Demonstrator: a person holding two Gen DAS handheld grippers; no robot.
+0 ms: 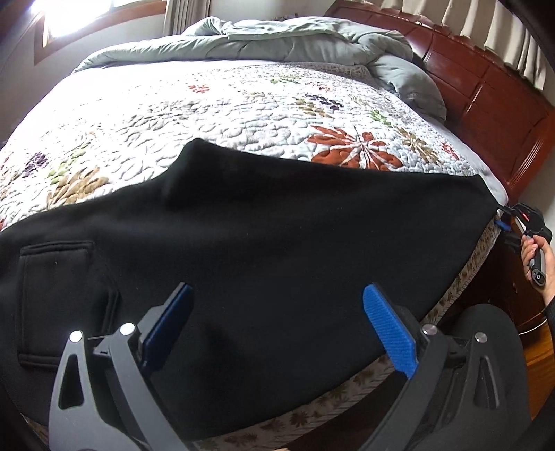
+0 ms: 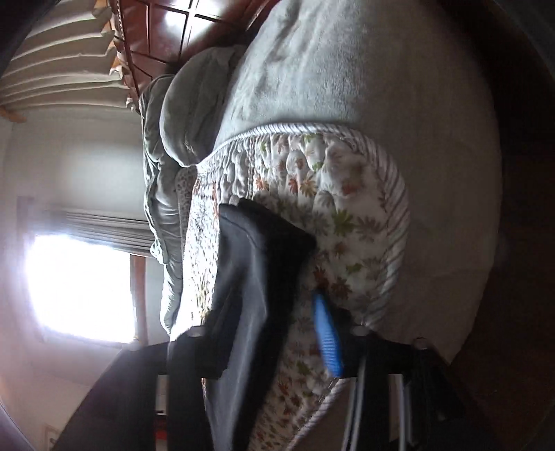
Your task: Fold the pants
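Note:
Black pants (image 1: 277, 236) lie spread across the near edge of the bed, a back pocket (image 1: 55, 298) at the left. My left gripper (image 1: 277, 333) is open, its blue pads apart above the cloth near the bed's front edge. My right gripper (image 1: 503, 222) is at the pants' far right end, at the bed's corner. In the right wrist view the gripper (image 2: 274, 333) is turned on its side, open, with the pants' dark end (image 2: 256, 277) between the fingers. One blue pad (image 2: 327, 336) shows; the other is hidden behind the cloth.
The bed has a floral quilt (image 1: 215, 114) and a grey-green duvet (image 1: 277, 38) bunched at the far side. A red-brown wooden headboard (image 1: 492, 100) runs along the right. A bright window (image 1: 86, 17) is at the far left. Wooden floor (image 1: 537, 350) lies at the right.

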